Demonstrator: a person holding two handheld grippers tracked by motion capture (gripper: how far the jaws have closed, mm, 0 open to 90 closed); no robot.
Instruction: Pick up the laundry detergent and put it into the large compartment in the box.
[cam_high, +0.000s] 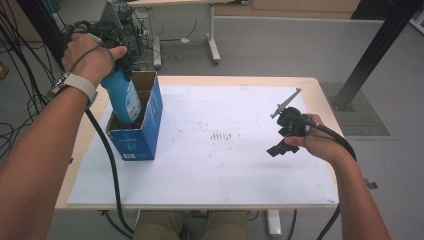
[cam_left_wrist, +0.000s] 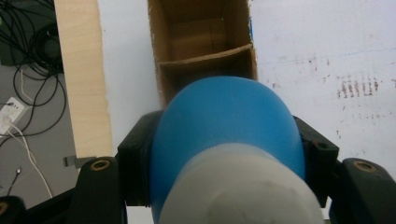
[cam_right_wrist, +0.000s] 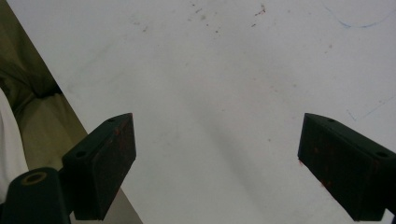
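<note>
High view: left gripper (cam_high: 122, 62) squeezes the blue bottle (cam_high: 122, 100) near its top, over the box (cam_high: 136, 137); smooth, maybe slippery. Right gripper (cam_high: 280, 142) gapes, holding nothing.

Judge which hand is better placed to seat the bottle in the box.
Left. The left gripper already clamps the bottle, partly inside the box. The right gripper hangs open over the mat, far off.

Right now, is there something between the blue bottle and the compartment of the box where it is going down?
Nothing visible blocks it. The left gripper holds the blue bottle, whose base is already inside the near compartment of the open cardboard box. The cardboard divider stands beyond the bottle, not under it.
</note>
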